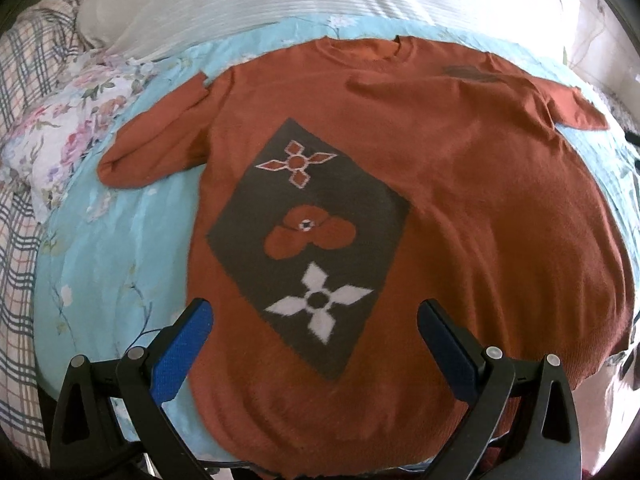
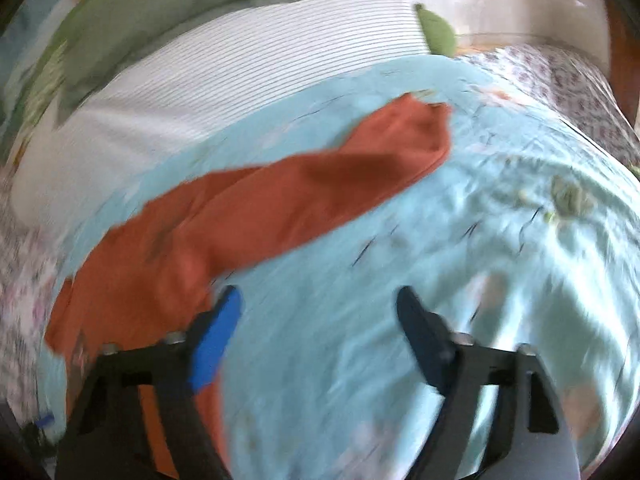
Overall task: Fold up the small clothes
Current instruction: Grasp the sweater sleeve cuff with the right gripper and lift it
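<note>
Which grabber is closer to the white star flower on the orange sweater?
Left. The left gripper hangs open right over the white star flower on the sweater. The right gripper is off beside the sleeve, over the blue bedspread.

Item: one small rust-orange knitted sweater (image 1: 460, 200), which we found spread flat and face up on a light blue floral bedcover (image 1: 112, 280), collar away from the left wrist camera and hem nearest it. On its front we noted a dark grey diamond panel (image 1: 308, 240) carrying three motifs in a line: an outlined orange four-point flower, a rounded orange blossom, a white four-point flower. One sleeve (image 1: 156, 148) lay angled out on the cover; the other sleeve (image 2: 320, 184) stretched straight outward, cuff rumpled.
</note>
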Action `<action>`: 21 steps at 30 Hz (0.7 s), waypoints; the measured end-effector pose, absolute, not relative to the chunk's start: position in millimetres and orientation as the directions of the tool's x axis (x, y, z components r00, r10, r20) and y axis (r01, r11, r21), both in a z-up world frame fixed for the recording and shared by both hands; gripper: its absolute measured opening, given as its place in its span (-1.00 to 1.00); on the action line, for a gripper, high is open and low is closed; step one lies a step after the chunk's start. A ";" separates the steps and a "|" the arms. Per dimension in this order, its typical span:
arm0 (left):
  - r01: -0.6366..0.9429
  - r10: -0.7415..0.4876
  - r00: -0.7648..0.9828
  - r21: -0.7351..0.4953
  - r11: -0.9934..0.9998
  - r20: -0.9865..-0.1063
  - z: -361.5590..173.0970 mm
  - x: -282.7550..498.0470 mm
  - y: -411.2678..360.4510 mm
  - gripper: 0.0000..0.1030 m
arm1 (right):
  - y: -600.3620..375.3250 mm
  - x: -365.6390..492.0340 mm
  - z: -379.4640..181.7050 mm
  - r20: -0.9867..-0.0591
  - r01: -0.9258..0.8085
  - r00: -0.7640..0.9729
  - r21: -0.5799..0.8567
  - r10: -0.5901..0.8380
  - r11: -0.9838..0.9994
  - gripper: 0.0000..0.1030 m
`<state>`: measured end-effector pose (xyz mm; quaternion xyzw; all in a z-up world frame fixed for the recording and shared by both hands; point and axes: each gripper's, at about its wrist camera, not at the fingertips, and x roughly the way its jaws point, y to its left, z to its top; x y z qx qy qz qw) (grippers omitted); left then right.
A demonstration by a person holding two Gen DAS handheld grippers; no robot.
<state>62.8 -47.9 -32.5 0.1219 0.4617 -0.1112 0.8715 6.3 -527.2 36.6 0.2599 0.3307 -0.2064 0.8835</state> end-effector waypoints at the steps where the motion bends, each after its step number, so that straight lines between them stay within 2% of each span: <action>1: 0.310 -0.082 0.544 0.110 0.944 -0.835 -33.8 64.2 -50.5 0.99 | -545.8 13.0 34.1 -0.689 0.547 0.698 0.337 -0.195 0.767 0.18; 9: 0.338 -0.071 0.473 0.107 0.935 -0.878 -50.9 80.8 -72.1 0.99 | -668.9 57.7 22.2 -0.696 0.663 0.664 0.376 -0.275 0.647 0.12; 12: 0.346 -0.061 0.446 0.109 0.932 -0.893 -58.9 88.9 -78.8 0.99 | -701.9 81.1 13.3 -0.734 0.717 0.595 0.301 -0.327 0.629 0.12; 15: 0.344 -0.058 0.423 0.101 0.933 -0.904 -65.9 100.6 -85.6 0.99 | -725.2 89.0 2.6 -0.739 0.703 0.617 0.364 -0.270 0.611 0.12; 16: 0.345 -0.060 0.417 0.097 0.934 -0.907 -67.1 103.1 -87.4 0.99 | -731.8 95.9 -3.9 -0.754 0.699 0.610 0.367 -0.244 0.614 0.05; 18: 0.348 -0.064 0.404 0.089 0.933 -0.913 -68.9 107.5 -90.2 0.99 | -729.7 102.7 -6.4 -0.767 0.693 0.594 0.333 -0.245 0.639 -0.27; 19: 0.352 -0.069 0.401 0.084 0.932 -0.914 -69.4 109.6 -92.3 0.99 | -726.4 106.0 -5.9 -0.771 0.684 0.591 0.323 -0.237 0.654 -0.61; 20: 0.354 -0.072 0.401 0.082 0.932 -0.913 -69.4 110.8 -93.6 0.99 | -722.3 107.2 -3.3 -0.766 0.665 0.607 0.342 -0.213 0.664 -0.81; 21: 0.358 -0.077 0.402 0.079 0.930 -0.912 -68.8 111.9 -95.2 0.99 | -714.8 104.5 0.2 -0.755 0.649 0.625 0.360 -0.199 0.670 -0.81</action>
